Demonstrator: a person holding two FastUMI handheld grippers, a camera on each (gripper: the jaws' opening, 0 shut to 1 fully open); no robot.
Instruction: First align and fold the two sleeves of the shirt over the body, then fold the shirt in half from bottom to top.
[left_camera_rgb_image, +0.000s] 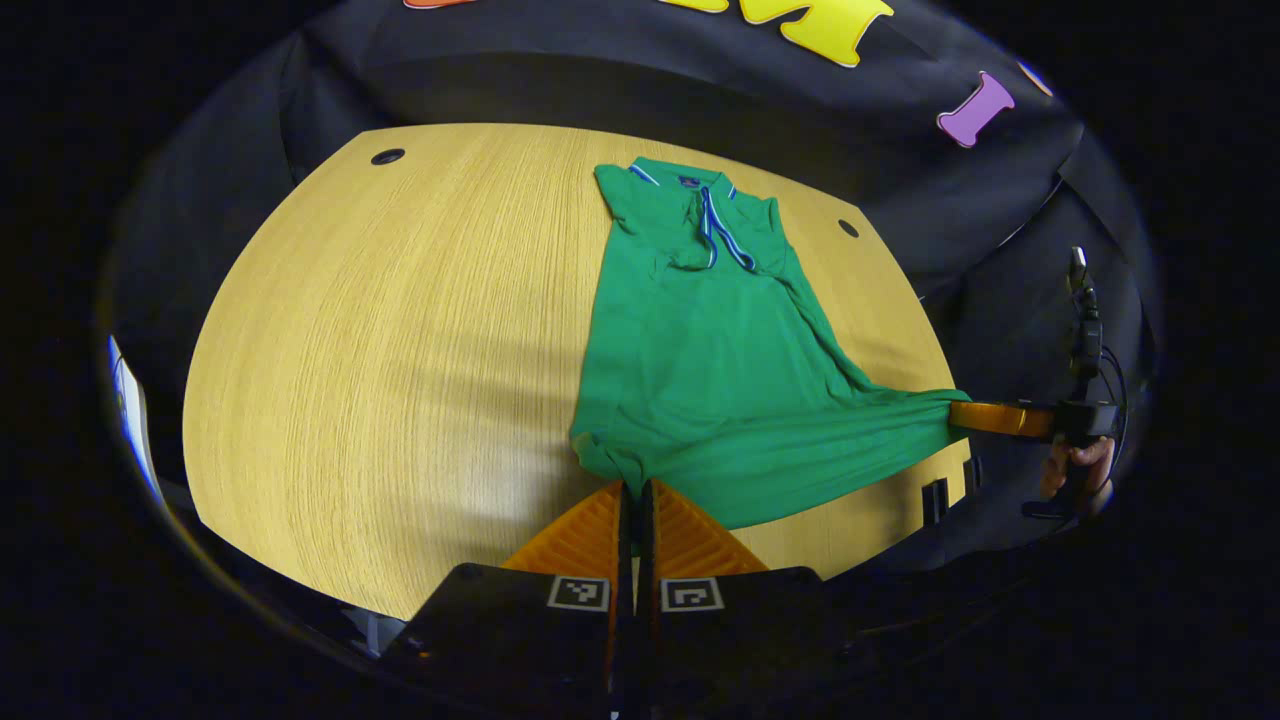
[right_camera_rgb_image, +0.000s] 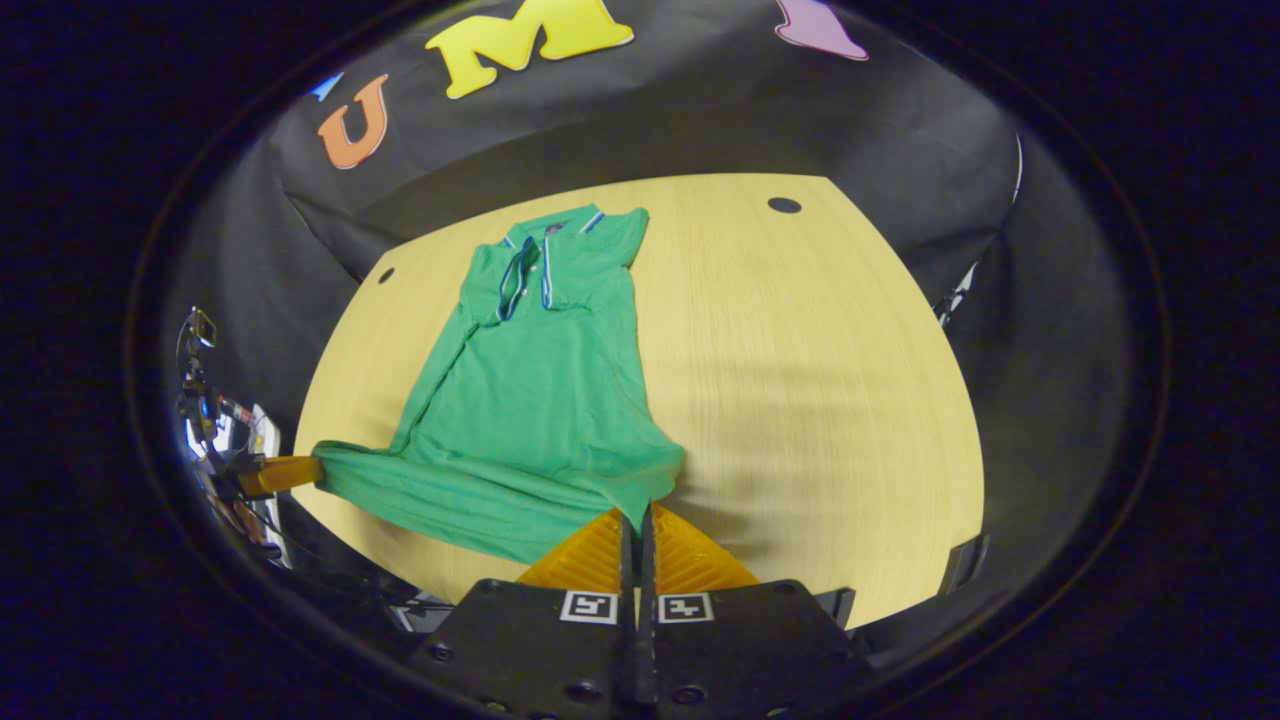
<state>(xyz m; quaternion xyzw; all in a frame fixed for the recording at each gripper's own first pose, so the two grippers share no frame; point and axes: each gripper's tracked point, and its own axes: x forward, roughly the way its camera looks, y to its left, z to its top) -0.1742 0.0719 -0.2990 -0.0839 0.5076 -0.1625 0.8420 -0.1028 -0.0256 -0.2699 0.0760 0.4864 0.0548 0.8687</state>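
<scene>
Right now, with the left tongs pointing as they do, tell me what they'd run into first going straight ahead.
The green shirt: the left tongs already pinch its hem, so going on likely just bunches cloth along the table.

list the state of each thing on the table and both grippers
shirt: sleeves folded in, collar end flat, hem lifted at both bottom corners
left gripper: fingers shut on one hem corner
right gripper: fingers shut on the other hem corner
table: bare wood beside the shirt
</scene>
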